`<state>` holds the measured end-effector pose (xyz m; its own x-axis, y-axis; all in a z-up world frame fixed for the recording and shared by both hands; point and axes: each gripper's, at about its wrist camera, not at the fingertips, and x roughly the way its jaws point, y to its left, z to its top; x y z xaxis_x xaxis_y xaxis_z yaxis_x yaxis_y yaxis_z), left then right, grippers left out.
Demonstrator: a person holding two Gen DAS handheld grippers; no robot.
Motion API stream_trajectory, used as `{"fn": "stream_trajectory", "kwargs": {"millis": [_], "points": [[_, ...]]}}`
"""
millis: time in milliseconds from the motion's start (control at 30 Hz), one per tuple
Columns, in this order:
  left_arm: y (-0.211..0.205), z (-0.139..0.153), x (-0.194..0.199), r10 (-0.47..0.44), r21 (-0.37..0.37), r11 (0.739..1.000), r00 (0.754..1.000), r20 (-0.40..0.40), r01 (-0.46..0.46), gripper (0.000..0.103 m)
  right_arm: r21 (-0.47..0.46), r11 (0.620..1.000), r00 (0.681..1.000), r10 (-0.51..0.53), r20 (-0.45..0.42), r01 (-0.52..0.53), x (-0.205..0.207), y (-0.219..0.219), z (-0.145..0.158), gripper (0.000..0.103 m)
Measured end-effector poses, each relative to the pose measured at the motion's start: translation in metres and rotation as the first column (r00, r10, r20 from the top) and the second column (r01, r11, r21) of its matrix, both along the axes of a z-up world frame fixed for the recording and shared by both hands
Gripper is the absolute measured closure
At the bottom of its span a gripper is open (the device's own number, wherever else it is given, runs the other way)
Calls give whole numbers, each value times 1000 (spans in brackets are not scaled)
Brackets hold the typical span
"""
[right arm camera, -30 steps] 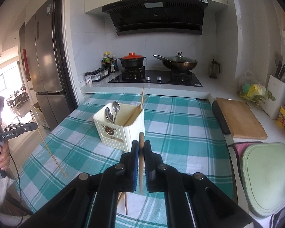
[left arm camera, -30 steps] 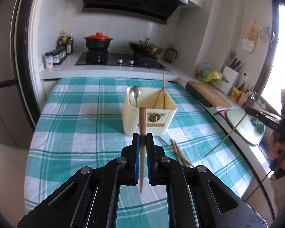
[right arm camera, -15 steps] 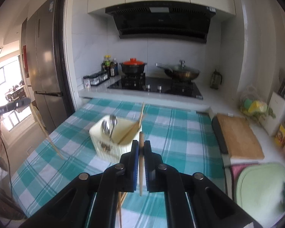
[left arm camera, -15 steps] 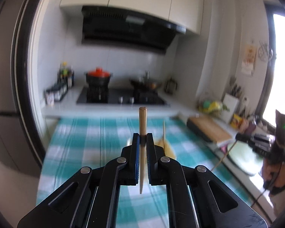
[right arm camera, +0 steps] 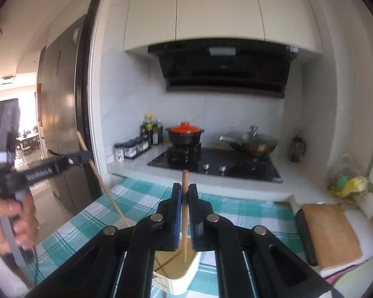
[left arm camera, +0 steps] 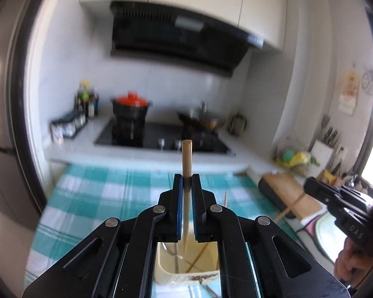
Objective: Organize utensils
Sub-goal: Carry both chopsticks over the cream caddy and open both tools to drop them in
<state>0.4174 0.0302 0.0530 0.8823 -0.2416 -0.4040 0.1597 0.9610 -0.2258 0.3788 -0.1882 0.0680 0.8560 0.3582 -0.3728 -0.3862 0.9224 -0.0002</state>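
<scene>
each hand-held gripper was clenched on 1 upright chopstick: the left hand-held gripper (left arm camera: 187, 186) on its chopstick (left arm camera: 186, 159), the right hand-held gripper (right arm camera: 184, 195) on another chopstick (right arm camera: 185, 213). the cream utensil holder (right arm camera: 179, 277) sat directly below both tips on the checked counter (right arm camera: 246, 213). neither hand looked nearer, so the drop seemed to depend on each long axis staying vertical over its opening.

left hand-held gripper (left arm camera: 187, 182) clamped shut, right hand-held gripper (right arm camera: 185, 191) clamped shut, both tilted slightly down
</scene>
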Motion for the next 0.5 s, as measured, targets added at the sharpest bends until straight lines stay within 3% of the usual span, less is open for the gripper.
{"fn": "stream_trajectory", "kwargs": {"millis": [167,300,333,367,400,467,500], "points": [[-11,-52,42,-29,32,999,982,-186,35,98,-36,999,980,9,-198,-16,50,19,-45,97],[-20,-80,60,-39,61,996,955,-294,59,94,-9,1000,928,10,-373,-15,85,22,-83,95],[-21,-84,60,-33,66,996,949,-314,56,84,1,1000,919,5,-394,-5,89,21,-89,92],[-19,-86,58,-31,60,997,944,-329,53,67,10,1000,917,-3,-399,7,90,20,-92,73],[-19,-85,53,-35,50,997,944,-329,55,58,29,999,920,-14,-392,28,88,15,-92,50],[-14,-81,40,-47,40,997,948,-315,63,34,67,996,935,-37,-352,65,77,5,-86,45],[-12,-78,32,-54,51,996,950,-308,74,31,71,995,940,-41,-338,69,70,0,-82,45]]}}
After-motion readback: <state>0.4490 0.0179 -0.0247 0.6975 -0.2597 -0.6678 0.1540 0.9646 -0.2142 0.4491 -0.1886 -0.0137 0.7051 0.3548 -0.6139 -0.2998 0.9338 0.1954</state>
